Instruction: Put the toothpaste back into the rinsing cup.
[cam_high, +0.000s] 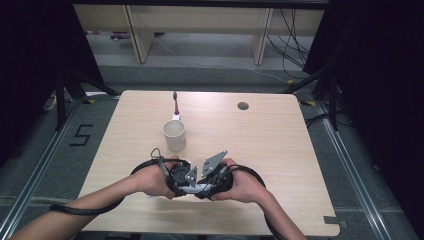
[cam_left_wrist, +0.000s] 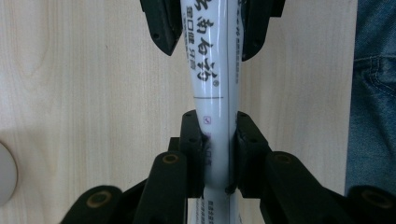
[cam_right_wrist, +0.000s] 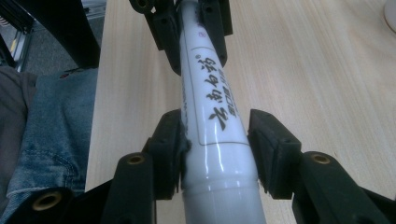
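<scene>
Clearly both tools are on the white toothpaste tube (cam_left_wrist: 215, 84) low over the worktop (cam_high: 280, 145): the left tool (cam_left_wrist: 217, 140) pinches its flattened part, the right tool (cam_right_wrist: 218, 140) brackets the rounder cap end. It looks light, soft and slick, so a grip on the stiffer shoulder seems safest.

Left claw (cam_left_wrist: 218, 140) clamps white tube (cam_left_wrist: 215, 70) over table (cam_left_wrist: 93, 93).

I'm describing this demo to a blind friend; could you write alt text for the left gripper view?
A white toothpaste tube with black printed characters is clamped between the black jaws of the left hand-held gripper, running straight up the picture. At the top, the right hand-held gripper also grasps the tube. Beneath lies a pale wooden table, with blue denim at the right edge.
</scene>
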